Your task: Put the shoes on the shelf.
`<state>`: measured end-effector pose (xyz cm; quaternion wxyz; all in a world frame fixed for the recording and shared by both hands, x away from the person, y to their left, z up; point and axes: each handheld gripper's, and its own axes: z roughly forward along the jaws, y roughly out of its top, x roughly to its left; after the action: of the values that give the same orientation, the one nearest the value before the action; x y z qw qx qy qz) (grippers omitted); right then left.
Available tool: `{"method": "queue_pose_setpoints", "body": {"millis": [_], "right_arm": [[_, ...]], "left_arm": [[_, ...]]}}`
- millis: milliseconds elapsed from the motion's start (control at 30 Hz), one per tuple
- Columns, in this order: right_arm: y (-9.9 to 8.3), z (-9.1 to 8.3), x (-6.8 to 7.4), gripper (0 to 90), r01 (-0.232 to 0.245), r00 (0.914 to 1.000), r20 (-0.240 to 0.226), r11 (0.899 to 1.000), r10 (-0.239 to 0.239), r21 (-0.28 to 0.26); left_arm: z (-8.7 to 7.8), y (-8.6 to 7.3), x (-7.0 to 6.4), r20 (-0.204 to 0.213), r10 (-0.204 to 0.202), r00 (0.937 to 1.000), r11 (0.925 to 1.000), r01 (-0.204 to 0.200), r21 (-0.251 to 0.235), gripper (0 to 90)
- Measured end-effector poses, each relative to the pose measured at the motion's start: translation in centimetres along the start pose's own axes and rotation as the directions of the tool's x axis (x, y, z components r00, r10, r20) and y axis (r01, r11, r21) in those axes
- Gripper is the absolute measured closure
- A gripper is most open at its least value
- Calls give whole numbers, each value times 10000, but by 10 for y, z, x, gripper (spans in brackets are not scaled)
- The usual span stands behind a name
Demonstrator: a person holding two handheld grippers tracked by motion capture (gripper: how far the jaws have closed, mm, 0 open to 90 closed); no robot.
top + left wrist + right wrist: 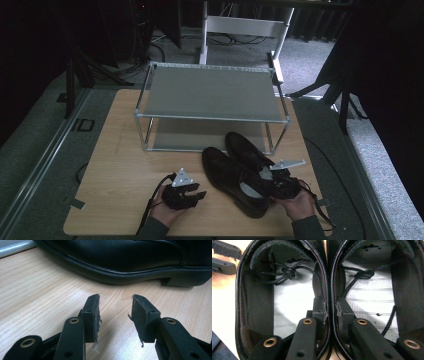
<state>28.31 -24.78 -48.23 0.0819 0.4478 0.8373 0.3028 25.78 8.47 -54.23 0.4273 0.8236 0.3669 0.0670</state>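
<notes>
Two black leather shoes [239, 170] lie side by side on the wooden table [120, 170], toes toward the rack. My right gripper [284, 184] is at their heels: one jaw sits inside each shoe, and the jaws are shut on the two touching inner walls [329, 305]. Both openings with white insoles and knotted laces [288, 271] show in the right gripper view. My left gripper [192, 192] rests open on the table left of the shoes, nothing between its pads [93, 315]. The left shoe's sole and heel [140, 272] lie just ahead of it.
A two-level metal shoe rack [210, 92] with grey shelves stands at the table's far side, both shelves bare. White table legs [245, 27] and cables sit on the floor behind. Dark curtains and stands flank the table.
</notes>
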Motion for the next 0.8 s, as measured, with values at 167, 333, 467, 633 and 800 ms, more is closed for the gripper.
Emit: {"method": "queue_pose_setpoints", "body": {"millis": [167,333,467,633,800], "right_arm": [[7,-3,5,808,-165,9999,-54,9996,163,-219],[14,-3,5,809,-394,9992,36,9981,396,-484],[19,-2,3,809,-623,9980,96,9962,630,-606],[27,-1,2,807,-839,9957,337,9934,867,-777],[34,3,3,807,-993,9935,470,9914,1035,-852]], "left_arm": [[-1,-1,1,-22,-54,10000,10000,54,-25,586],[-1,-2,2,-41,-71,10000,10000,71,-58,586],[-2,-2,3,-58,-98,9999,9999,98,-59,585],[-2,-2,3,-72,-98,9999,9999,97,-56,586],[-2,-2,3,-100,-108,9999,9999,107,-87,586]]}}
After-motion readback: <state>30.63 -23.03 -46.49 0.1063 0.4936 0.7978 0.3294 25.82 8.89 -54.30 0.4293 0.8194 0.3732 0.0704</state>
